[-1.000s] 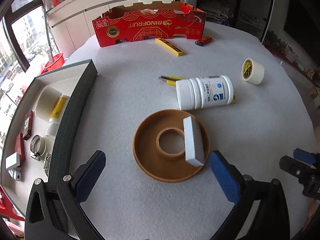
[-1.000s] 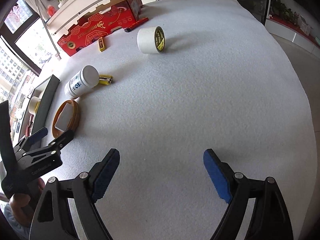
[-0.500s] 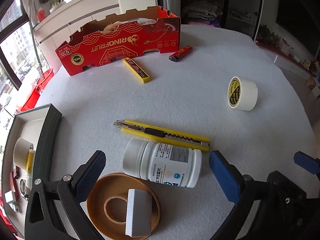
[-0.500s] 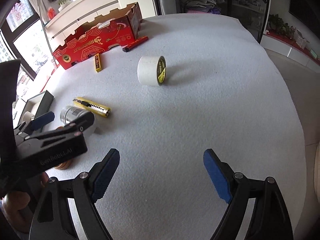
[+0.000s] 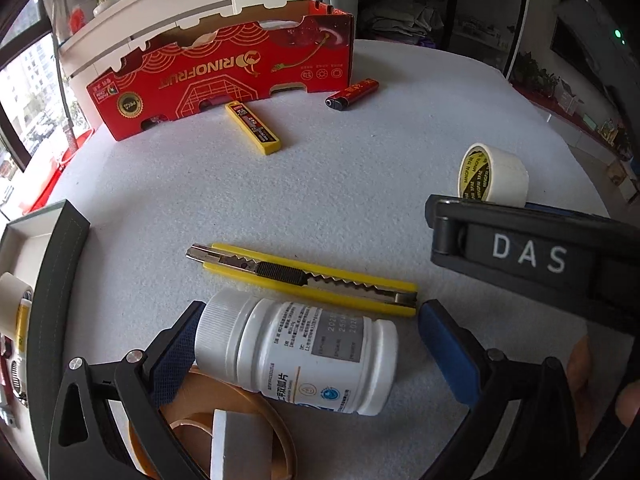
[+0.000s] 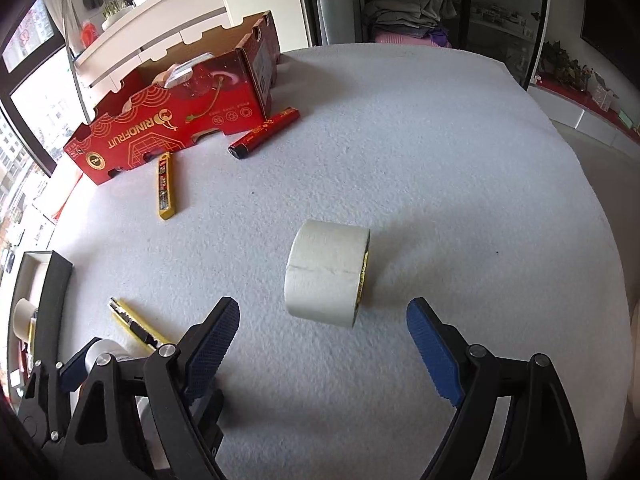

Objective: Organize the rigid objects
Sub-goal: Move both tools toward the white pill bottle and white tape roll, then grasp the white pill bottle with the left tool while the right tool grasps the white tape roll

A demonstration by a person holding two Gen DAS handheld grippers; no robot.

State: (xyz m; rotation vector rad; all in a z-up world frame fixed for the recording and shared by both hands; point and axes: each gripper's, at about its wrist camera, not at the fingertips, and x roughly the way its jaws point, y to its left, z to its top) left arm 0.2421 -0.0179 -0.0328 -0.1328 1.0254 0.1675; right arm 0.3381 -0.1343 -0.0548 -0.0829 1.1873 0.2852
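1. Only the left wrist view shows the white pill bottle in full: it lies on its side on the worktop, between the blue pads of the left claw, cap against the left pad, while the right pad stands clear of its base. That claw is open.
2. Only that view shows the brown tape reel with a white block on it, just below the bottle.
3. Only the right wrist view shows the right claw from behind: it is spread wide and empty, with the white tape roll standing on edge just ahead of it.
4. Counted across both views: one bottle, one yellow utility knife just beyond the bottle, one yellow blade case, one red lighter, one red carton, one loose tape roll.
5. A dark-rimmed tray sits at the left edge; its contents are too cut off to count.
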